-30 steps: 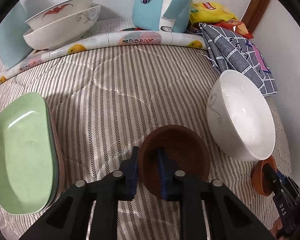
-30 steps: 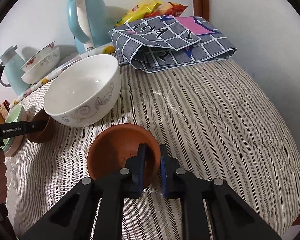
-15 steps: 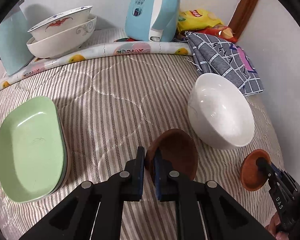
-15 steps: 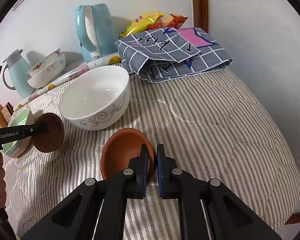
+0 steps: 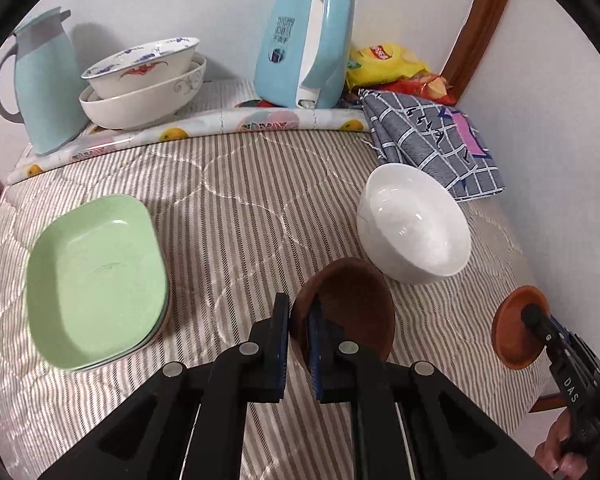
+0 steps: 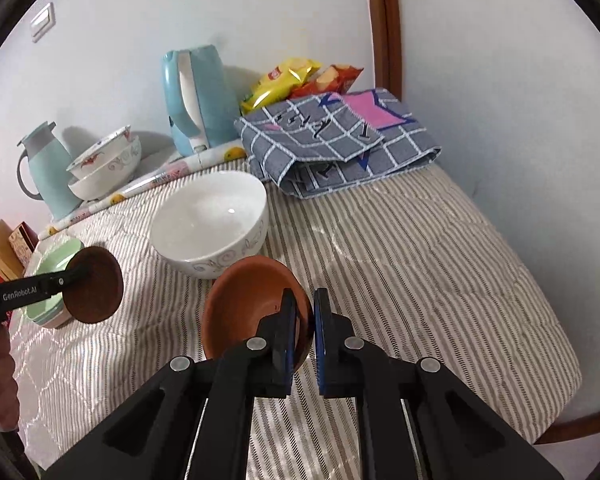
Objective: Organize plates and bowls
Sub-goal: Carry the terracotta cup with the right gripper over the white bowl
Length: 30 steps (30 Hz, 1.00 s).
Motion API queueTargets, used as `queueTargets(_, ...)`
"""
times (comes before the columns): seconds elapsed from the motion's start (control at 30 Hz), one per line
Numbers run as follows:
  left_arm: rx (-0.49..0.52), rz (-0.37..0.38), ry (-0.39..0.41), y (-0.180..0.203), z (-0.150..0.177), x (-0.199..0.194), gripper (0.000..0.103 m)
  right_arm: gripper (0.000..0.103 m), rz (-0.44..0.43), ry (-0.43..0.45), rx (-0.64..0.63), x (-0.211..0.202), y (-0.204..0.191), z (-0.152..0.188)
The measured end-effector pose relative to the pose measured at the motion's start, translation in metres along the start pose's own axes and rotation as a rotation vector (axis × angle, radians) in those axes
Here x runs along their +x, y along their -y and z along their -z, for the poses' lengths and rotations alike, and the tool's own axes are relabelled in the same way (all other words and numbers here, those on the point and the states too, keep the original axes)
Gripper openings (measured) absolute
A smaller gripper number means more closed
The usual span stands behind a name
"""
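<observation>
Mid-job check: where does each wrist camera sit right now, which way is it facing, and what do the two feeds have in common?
Left wrist: sits on the left gripper, looking down across the striped bed; jaws pinch the dark bowl; right gripper and hand show at the right edge.
Right wrist: sits on the right gripper, facing the far wall; jaws pinch the orange bowl; left gripper and hand show at the left edge.
Shared: white bowl, kettle, green plates, checked cloth.

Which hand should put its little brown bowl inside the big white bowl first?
Probably right. Its orange-brown bowl hangs just in front of the white bowl. The left hand's dark bowl hangs further off, nearer the green plates.
</observation>
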State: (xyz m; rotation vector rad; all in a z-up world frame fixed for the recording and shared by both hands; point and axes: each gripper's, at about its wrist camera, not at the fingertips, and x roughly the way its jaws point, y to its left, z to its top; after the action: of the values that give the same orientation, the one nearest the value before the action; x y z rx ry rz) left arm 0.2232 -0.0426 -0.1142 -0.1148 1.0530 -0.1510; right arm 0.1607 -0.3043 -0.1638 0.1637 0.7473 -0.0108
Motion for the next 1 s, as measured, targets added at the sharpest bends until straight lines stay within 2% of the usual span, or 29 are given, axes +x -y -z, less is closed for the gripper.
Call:
queueTargets(0.53,-0.011,-0.002,0.042,-0.010,0.019,-0.054,0.009,0.009,-0.023,0.057,0.024,-0.051,-0.017,-0.007)
queueTargets(1.0,-0.026,-0.016,0.059,-0.027,-0.001,-0.061,0.009,0.009,-0.052,0.057,0.017,-0.038,-0.036,-0.029)
